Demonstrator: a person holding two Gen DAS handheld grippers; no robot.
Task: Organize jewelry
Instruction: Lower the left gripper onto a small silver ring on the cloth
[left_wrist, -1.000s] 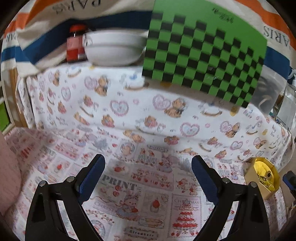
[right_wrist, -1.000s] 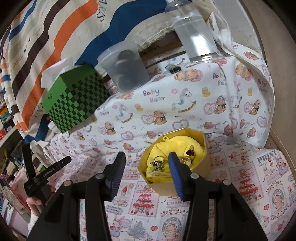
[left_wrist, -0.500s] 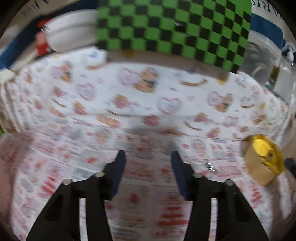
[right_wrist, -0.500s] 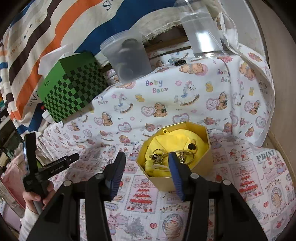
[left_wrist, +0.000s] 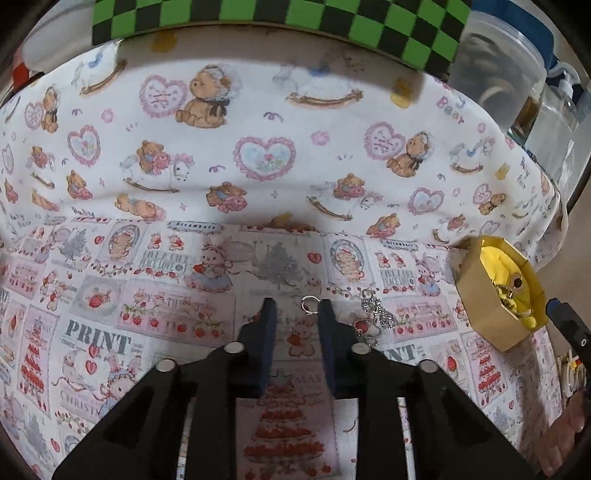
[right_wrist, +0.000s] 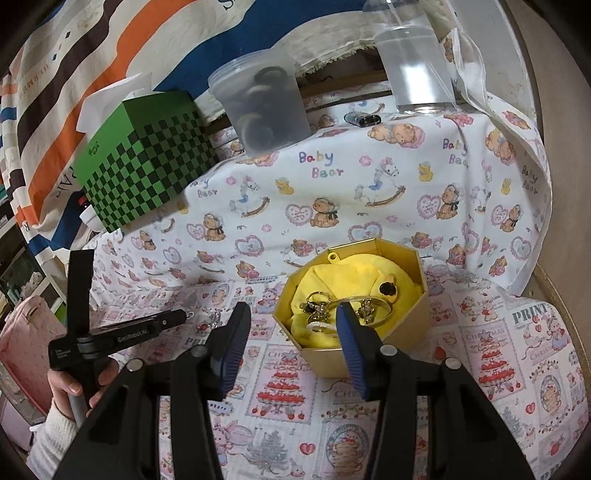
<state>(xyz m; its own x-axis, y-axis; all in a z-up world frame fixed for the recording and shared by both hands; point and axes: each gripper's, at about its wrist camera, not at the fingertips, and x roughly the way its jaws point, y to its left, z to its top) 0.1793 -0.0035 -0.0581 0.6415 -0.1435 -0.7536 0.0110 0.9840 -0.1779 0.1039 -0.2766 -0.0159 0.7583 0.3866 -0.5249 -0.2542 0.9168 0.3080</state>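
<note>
The left gripper (left_wrist: 293, 308) has its jaws narrowly apart over the bench (left_wrist: 147, 332), a small ring (left_wrist: 308, 305) just inside its right jaw, well left of the box (left_wrist: 495, 321). A chain (left_wrist: 375, 314) lies between ring and box. To pick cleanly, I'd centre the ring between the jaws and press low against the cloth before squeezing, since a thin ring can slip flat. The right gripper (right_wrist: 291, 317) hangs with jaws wide apart just before the box, which holds yellow padding (right_wrist: 351, 273), 1 bangle (right_wrist: 354, 301) and several trinkets.

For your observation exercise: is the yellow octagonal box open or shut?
Open: the yellow octagonal box has no lid on, showing jewelry on yellow cloth.
</note>
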